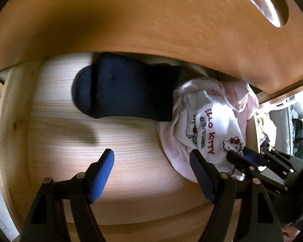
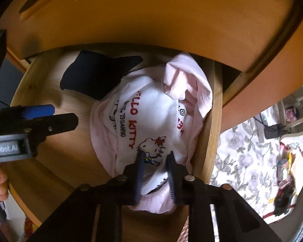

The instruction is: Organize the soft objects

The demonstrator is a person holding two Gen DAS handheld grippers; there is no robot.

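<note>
A white and pink Hello Kitty garment lies bunched at the right side of an open wooden drawer. A dark navy folded cloth lies at the drawer's back. My left gripper is open and empty above the drawer floor, left of the garment. My right gripper has its jaws closed on a fold of the Hello Kitty garment at its near edge. It shows in the left wrist view. The navy cloth shows behind the garment. The left gripper shows at the left.
The drawer above overhangs the open one, with a cut-out handle. The drawer's right wall touches the garment. A floral rug with scattered items lies on the floor to the right.
</note>
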